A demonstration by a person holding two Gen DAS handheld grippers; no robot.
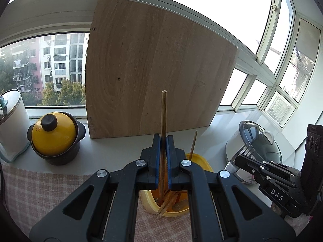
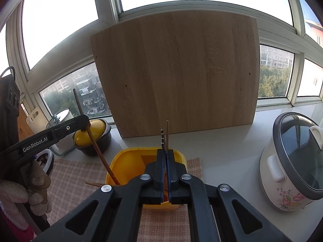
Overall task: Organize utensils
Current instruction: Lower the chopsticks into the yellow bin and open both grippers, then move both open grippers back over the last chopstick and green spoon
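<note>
Left wrist view: left gripper [image 1: 163,141] with jaws closed on one wooden chopstick [image 1: 163,117], held upright, its lower end inside the yellow utensil holder [image 1: 198,158] on the checked cloth [image 1: 40,191] at the countertop's near edge. Right wrist view: right gripper [image 2: 165,154], jaws closed on a metal fork [image 2: 162,139] beside another chopstick [image 2: 167,133], over the same holder. Judged best practice: lower each piece straight down, release only once the tip is well inside, and keep the two grippers apart.
</note>
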